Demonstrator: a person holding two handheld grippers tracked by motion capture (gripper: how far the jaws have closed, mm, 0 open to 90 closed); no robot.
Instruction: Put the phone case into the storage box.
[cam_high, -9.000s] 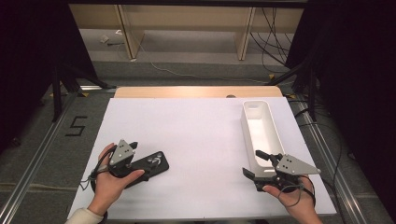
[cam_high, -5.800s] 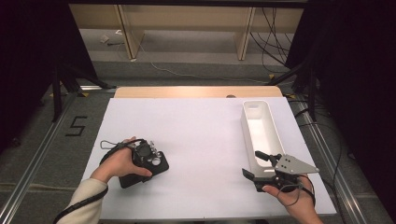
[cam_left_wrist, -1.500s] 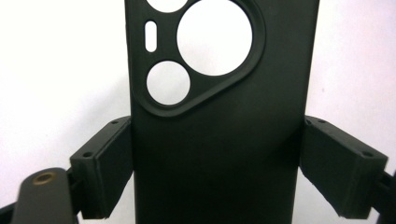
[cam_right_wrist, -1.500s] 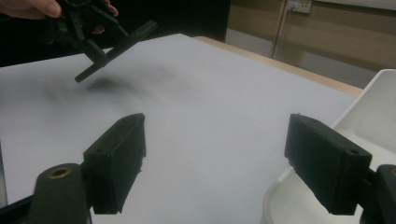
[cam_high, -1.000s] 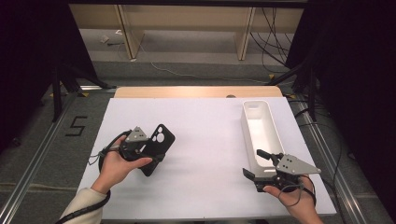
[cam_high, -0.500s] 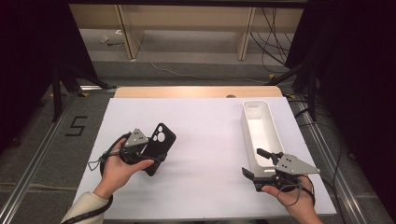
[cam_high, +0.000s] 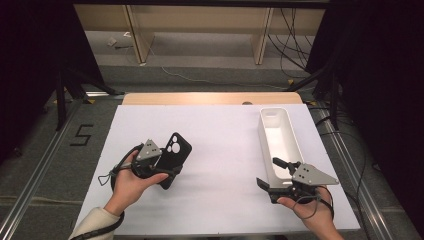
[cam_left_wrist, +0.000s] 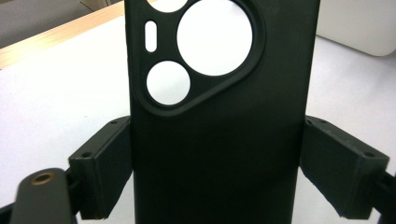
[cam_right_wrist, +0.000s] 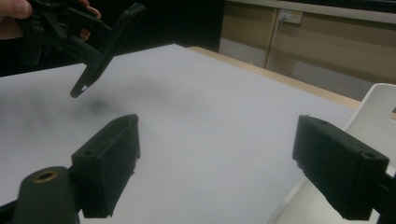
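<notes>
A black phone case (cam_high: 176, 149) with camera cut-outs is held up off the white table (cam_high: 220, 150), tilted with its camera end uppermost. My left gripper (cam_high: 165, 169) is shut on its lower half. In the left gripper view both pads (cam_left_wrist: 100, 172) press the sides of the phone case (cam_left_wrist: 219, 140). Near the front right edge my right gripper (cam_high: 268, 172) stands open and holds nothing. The right gripper view shows its wide-apart jaws over bare table, and the lifted phone case (cam_right_wrist: 107, 44) in the other hand at upper left.
A long white tray (cam_high: 292, 145) stands at the right of the table, just beyond my right gripper, and its rim (cam_right_wrist: 373, 107) shows in the right gripper view. A wooden strip (cam_high: 210, 98) edges the far side. Metal rails run along both sides of the table.
The phone case lay flat on the table at first; my left gripper took hold of it and lifted it up on end. Over the last second nothing visibly moved. The right gripper stayed put.
</notes>
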